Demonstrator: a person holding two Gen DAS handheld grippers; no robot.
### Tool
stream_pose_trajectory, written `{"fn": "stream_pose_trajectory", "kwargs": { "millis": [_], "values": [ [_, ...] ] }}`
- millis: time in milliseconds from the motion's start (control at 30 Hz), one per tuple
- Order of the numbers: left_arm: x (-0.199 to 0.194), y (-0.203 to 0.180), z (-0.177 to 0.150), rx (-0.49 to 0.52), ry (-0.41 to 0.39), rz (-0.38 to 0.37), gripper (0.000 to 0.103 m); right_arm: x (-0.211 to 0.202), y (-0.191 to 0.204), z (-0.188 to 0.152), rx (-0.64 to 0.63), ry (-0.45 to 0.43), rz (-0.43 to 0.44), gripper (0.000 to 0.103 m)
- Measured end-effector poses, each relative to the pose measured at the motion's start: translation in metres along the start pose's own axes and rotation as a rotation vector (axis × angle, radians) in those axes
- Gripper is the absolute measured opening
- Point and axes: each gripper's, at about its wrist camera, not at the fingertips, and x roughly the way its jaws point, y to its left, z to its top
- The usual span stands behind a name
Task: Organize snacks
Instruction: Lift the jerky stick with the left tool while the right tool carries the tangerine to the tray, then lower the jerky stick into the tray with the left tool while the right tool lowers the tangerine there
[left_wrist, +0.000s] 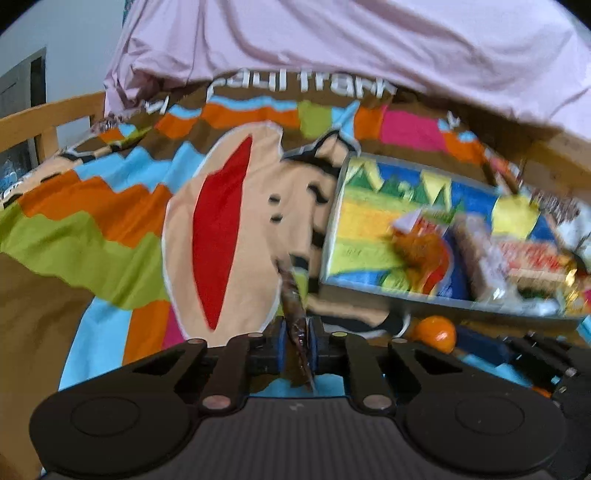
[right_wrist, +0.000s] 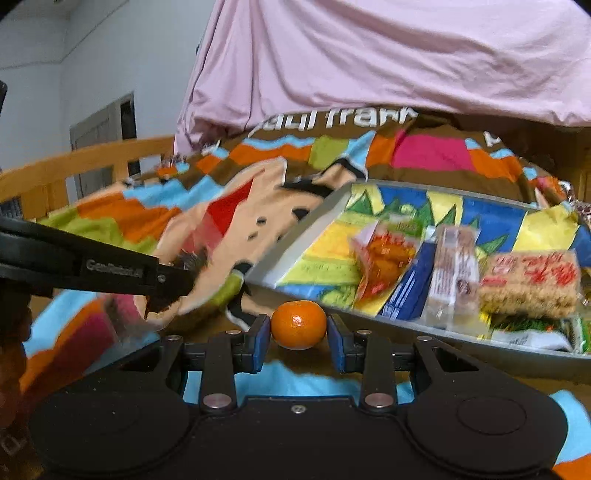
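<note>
Left wrist view: the left gripper (left_wrist: 295, 341) is clamped on a thin brown wrapper (left_wrist: 295, 314), held above the blanket (left_wrist: 92, 229) and not yet in the tray (left_wrist: 332, 221) at right, where several packets already lie.

Right wrist view: the right gripper (right_wrist: 298, 338) has its pads around a tangerine (right_wrist: 299, 324), just near of the tray's front rim. I judge both items still need placing.
</note>
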Motion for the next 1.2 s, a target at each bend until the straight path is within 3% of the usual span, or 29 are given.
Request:
{"fn": "stream_pose_trajectory", "kwargs": {
  "millis": [133, 300, 500, 833, 1033, 1200],
  "values": [
    [0.0, -0.012, 0.014, 0.011, -0.025, -0.019, 0.012, -0.005, -0.005, 0.005, 0.02, -0.021, 0.0, 0.036],
    [0.02, -0.023, 0.011, 0.018, 0.066, 0.029, 0.012, -0.001, -0.014, 0.002, 0.053, -0.001, -0.014, 0.036],
    [0.019, -0.017, 0.004, 0.008, 0.048, 0.025, 0.011, -0.001, -0.02, 0.003, 0.077, -0.021, -0.022, 0.036],
    [-0.001, -0.019, 0.03, -0.056, -0.107, -0.04, 0.011, -0.005, -0.025, 0.011, 0.038, -0.11, -0.084, 0.036],
    [0.025, -0.036, 0.064, -0.058, -0.159, -0.08, 0.011, 0.012, -0.049, 0.017, 0.044, -0.159, -0.149, 0.036],
    [0.058, -0.054, 0.076, 0.014, -0.17, -0.09, 0.011, 0.031, -0.062, 0.01, 0.095, -0.119, -0.175, 0.036]
  ]
}}
